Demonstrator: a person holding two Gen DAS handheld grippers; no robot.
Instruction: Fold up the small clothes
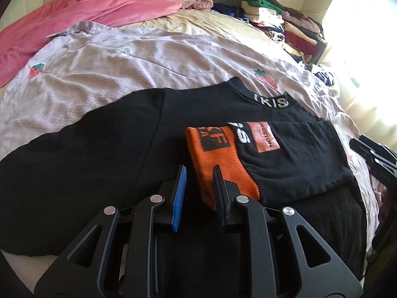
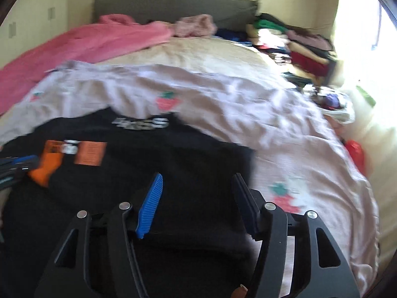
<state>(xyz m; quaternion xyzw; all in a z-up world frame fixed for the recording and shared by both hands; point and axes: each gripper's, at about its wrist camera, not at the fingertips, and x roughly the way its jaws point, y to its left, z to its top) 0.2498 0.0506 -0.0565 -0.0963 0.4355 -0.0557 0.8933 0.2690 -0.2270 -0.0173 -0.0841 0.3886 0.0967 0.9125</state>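
A black sweatshirt lies flat on the strawberry-print sheet, collar lettering away from me. One sleeve is folded across its chest and ends in an orange cuff. My left gripper hovers at that cuff with a narrow gap between its jaws. The cuff's near edge sits in the gap, against the right finger, and the blue pad stands clear of it. My right gripper is wide open over the sweatshirt's right half, holding nothing. Each gripper shows at the edge of the other's view, the right gripper and the left gripper.
A pink blanket lies bunched at the bed's far left. A stack of folded clothes sits at the far right by the grey headboard. Loose items and a red bag lie along the bright right edge.
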